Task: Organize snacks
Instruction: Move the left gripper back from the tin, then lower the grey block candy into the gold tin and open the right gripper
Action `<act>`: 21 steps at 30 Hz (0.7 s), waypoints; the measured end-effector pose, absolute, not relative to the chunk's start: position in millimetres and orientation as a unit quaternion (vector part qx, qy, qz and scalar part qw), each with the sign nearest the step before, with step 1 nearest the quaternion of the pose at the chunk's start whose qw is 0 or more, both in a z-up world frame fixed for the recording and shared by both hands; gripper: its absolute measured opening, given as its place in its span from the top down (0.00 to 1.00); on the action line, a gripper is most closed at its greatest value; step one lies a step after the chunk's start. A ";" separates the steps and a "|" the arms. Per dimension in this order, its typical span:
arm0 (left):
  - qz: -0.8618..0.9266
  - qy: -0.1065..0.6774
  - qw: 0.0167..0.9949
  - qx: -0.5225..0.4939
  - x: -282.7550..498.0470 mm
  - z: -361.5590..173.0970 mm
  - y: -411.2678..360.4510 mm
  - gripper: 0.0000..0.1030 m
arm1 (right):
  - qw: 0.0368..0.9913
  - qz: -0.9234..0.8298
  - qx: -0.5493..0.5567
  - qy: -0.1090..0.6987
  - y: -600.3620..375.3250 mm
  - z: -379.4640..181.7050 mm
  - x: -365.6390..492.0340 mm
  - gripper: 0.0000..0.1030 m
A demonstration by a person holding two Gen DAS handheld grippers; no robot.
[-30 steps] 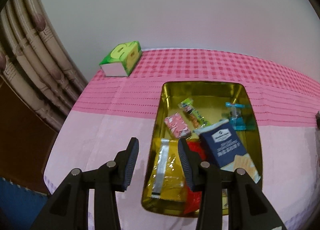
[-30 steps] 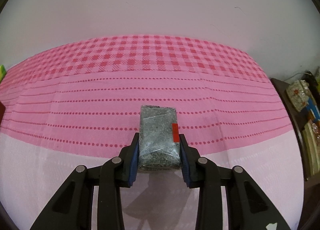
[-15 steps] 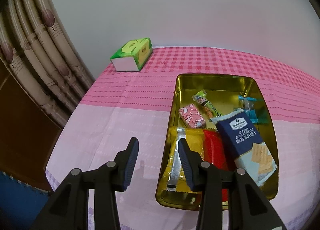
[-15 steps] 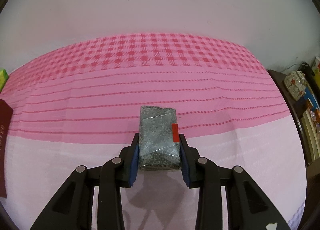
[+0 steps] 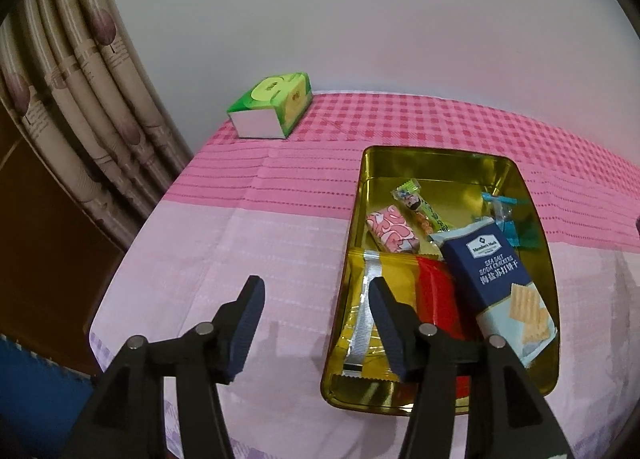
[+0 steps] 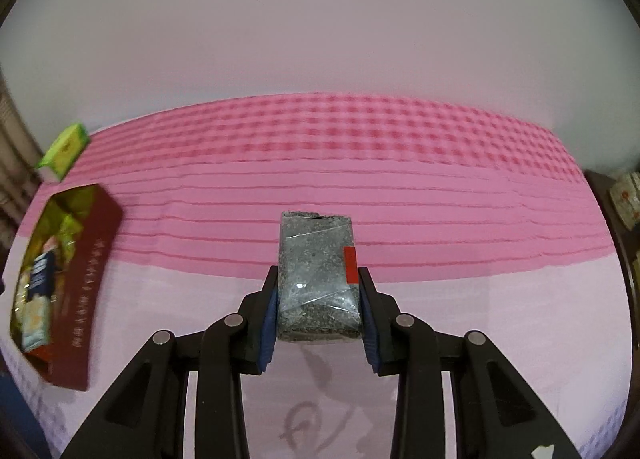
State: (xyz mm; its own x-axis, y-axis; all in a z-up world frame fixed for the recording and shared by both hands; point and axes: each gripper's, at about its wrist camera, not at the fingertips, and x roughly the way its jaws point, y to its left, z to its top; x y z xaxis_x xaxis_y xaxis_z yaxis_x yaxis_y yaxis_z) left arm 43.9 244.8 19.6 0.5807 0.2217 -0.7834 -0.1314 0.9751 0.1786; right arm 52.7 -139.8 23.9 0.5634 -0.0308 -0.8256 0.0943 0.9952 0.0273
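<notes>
Between the right gripper's (image 6: 318,313) clenched pads sits the grey seed-speckled snack bar (image 6: 317,275), held above the pink tablecloth (image 6: 460,227), well right of the gold tin (image 5: 362,219). Carry it left and lower it into the tin's bare far end (the crackers (image 5: 496,283) crowd the near half). Left gripper (image 5: 316,319) is opening, empty, over the tin's near-left rim.

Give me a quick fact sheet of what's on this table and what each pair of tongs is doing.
Surface: pink cloth on a table
Tin: gold inside, open, holding snacks
In the tin: cracker pack, pink packet, yellow packet, red packet, green stick, blue candy
Tissue box: green, far corner by the curtain
Left tongs: empty, jaws opening, beside the tin
Right tongs: clamped on a grey block, above the cloth, right of the tin
</notes>
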 end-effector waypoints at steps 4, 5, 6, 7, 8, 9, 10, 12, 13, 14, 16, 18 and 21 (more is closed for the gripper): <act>0.099 0.451 0.886 0.039 43.2 20.2 249.5 0.46 | 0.885 -0.003 0.029 0.464 -102.8 33.2 58.2 0.69; 0.098 0.451 0.886 0.035 43.0 20.4 251.3 0.46 | 0.886 0.005 0.029 0.463 -94.6 35.1 59.3 0.69; 0.099 0.452 0.886 0.032 43.3 20.3 253.0 0.46 | 0.886 0.012 0.028 0.462 -86.5 37.2 60.2 0.69; 0.099 0.452 0.886 0.029 43.7 20.6 254.6 0.46 | 0.887 0.019 0.026 0.461 -77.6 39.6 62.3 0.69; 0.100 0.452 0.886 0.027 43.7 20.7 256.1 0.46 | 0.886 0.028 0.024 0.462 -68.2 41.1 63.9 0.69; 0.101 0.453 0.886 0.025 43.8 20.7 257.8 0.46 | 0.885 0.037 0.025 0.463 -60.4 42.1 66.1 0.69; 0.103 0.453 0.885 0.023 43.7 20.5 259.2 0.46 | 0.885 0.048 0.026 0.462 -49.2 44.5 67.4 0.69; 0.108 0.454 0.884 0.017 44.1 20.3 263.1 0.46 | 0.886 0.058 0.018 0.460 -35.4 46.1 68.4 0.69; 0.110 0.455 0.883 0.014 44.0 20.4 265.0 0.46 | 0.885 0.066 0.017 0.461 -27.6 47.2 69.9 0.69; 0.113 0.455 0.883 0.011 43.9 20.7 267.3 0.46 | 0.884 0.076 0.019 0.461 -18.9 48.6 71.1 0.69; 0.115 0.455 0.883 0.009 43.7 21.3 270.7 0.46 | 0.884 0.085 0.012 0.460 -5.4 50.1 73.1 0.69; 0.122 0.456 0.882 0.006 44.3 21.1 275.0 0.46 | 0.882 0.099 0.010 0.461 11.2 50.7 75.5 0.69; 0.125 0.458 0.880 -0.009 44.5 21.1 282.0 0.46 | 0.879 0.110 0.002 0.463 28.7 49.4 76.3 0.69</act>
State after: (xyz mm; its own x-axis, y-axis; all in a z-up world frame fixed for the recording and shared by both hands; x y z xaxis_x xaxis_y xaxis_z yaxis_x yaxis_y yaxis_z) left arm 44.5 282.0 21.1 0.5490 0.2124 -0.8084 -0.2282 0.9685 0.0995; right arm 76.3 28.7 49.4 0.5460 0.1959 -0.8145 -0.1925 0.9756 0.1056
